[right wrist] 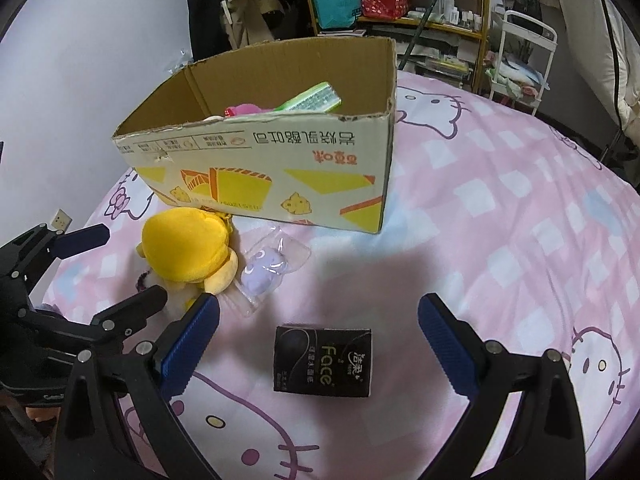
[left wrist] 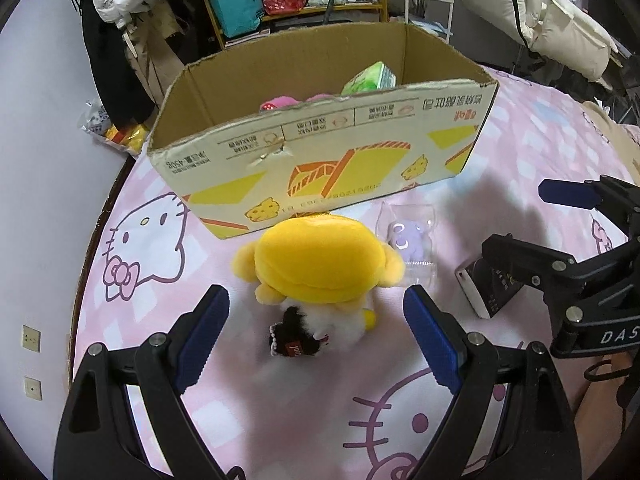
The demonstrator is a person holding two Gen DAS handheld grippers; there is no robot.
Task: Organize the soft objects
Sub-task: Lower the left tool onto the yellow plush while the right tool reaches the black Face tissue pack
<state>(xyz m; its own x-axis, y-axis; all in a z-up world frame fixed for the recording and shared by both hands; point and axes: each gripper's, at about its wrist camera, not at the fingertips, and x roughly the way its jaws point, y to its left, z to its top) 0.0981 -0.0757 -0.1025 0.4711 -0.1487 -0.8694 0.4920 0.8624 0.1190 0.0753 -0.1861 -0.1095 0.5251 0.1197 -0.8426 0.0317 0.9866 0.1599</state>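
Left wrist view: the left hand-held gripper [left wrist: 316, 344] stands wide open at lower centre, straddling the yellow plush toy [left wrist: 320, 260] on the bed [left wrist: 540, 152]. I would lower further and pinch its body, not the cap. Its face is hidden.

Right wrist view: the right hand-held gripper [right wrist: 320, 344] is open too, over the black tissue pack [right wrist: 323, 360] at lower centre. The cardboard box [right wrist: 280, 168] hides most of its contents.

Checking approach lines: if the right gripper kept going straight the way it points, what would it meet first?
Most likely the black tissue pack, lying on the bedsheet between the open right gripper fingers; nothing visible intervenes.

left wrist: steep down, close | right wrist: same | shared: cardboard box [left wrist: 320, 136]
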